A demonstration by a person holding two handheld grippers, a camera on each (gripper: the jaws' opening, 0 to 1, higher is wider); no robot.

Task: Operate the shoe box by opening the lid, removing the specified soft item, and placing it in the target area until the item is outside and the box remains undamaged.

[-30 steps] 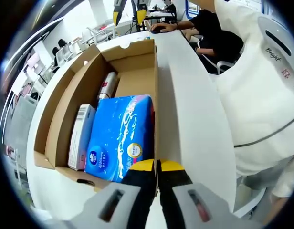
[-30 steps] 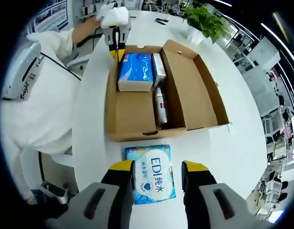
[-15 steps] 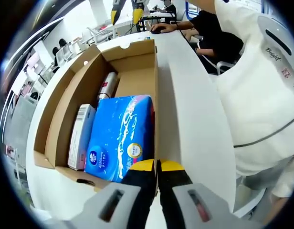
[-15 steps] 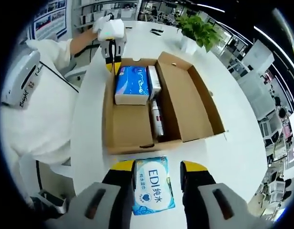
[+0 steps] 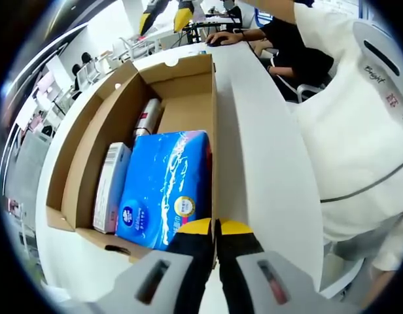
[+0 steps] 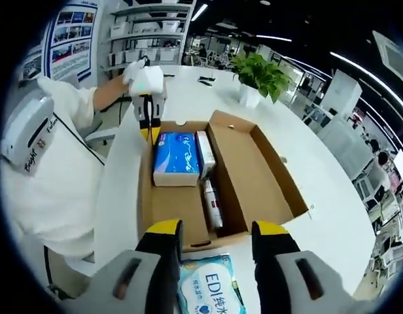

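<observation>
**One soft pack out, box braced at the near wall**

Two grippers, two jobs. The left gripper (image 5: pixel 216 230) has its yellow-tipped jaws pressed together at the near wall of the open brown cardboard shoe box (image 5: pixel 188 69), right where the wall meets the bright blue plastic-wrapped tissue pack (image 5: pixel 165 186). Whether a sliver of cardboard sits between the jaws I cannot tell. My reading: it is there to steady the box, so it neither slides nor tears while the other hand works.

In the right gripper view the right gripper (image 6: pixel 216 233) is raised above the round white table (image 6: pixel 326 216), jaws apart and empty. Below and between them lies the light blue soft pack printed "EDI" (image 6: pixel 211 294), flat on the table just outside the box's short end wall. This looks like the specified soft item, already clear of the box; the wide jaws suggest a completed release.

Box contents, right gripper view:
- blue tissue pack at the far end, beside the left gripper;
- narrow white carton with a barcode (image 6: pixel 205 154) against its side;
- slim white and red tube (image 6: pixel 212 204) lying along the fold line.

The lid (image 6: pixel 257 173) lies folded fully open and flat, with no visible creases or tears. A person in a white top (image 6: pixel 48 183) stands close to the table edge. A potted green plant (image 6: pixel 257 75) stands well apart from the box.
</observation>
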